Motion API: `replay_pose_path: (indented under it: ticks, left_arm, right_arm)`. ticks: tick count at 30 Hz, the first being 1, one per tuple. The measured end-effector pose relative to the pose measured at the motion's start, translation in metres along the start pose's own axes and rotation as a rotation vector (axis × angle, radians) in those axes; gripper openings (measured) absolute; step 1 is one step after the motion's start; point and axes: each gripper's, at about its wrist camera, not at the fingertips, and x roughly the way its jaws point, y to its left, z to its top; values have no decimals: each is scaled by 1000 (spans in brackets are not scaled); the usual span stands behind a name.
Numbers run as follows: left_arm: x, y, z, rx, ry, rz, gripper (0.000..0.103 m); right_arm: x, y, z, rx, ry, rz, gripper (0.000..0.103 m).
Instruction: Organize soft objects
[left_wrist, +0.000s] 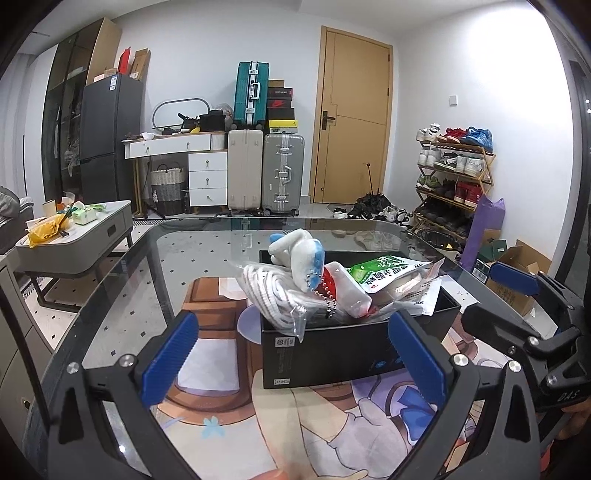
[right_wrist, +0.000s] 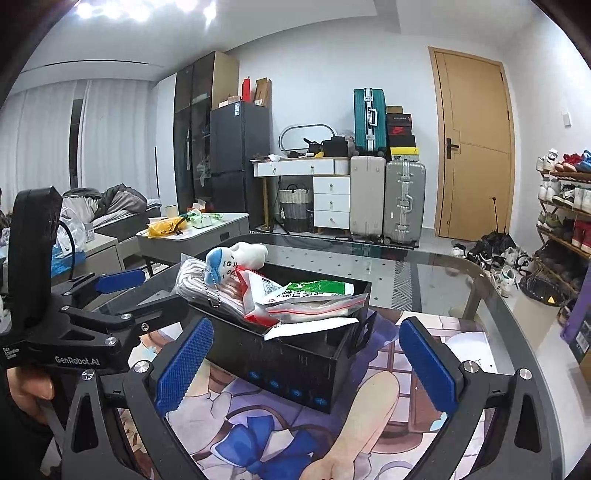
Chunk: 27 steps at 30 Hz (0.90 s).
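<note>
Before the black box (left_wrist: 354, 354), left tongs (left_wrist: 295, 363) and right tongs (right_wrist: 306, 363) hover spread, empty.

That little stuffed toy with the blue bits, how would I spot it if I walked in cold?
Find the glass table with the cartoon mat, then the black box sitting on it. The plush toy lies on top of the pile at the box's far end, above a bagged white cord. Unlike the flat plastic packets beside it, it is fluffy, white with blue patches, and has a bead chain hanging from it.

Plush toy (left_wrist: 295, 254), packets (left_wrist: 384, 273) in box (left_wrist: 332, 354); box on table (left_wrist: 207, 258).
</note>
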Motion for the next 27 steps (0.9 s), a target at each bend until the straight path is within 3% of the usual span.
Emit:
replay_pose_path:
  ticks: [27]
  left_arm:
    - [1, -3, 0, 6, -1, 1, 103]
  right_arm:
    - [1, -7, 2, 25, 2, 7, 102]
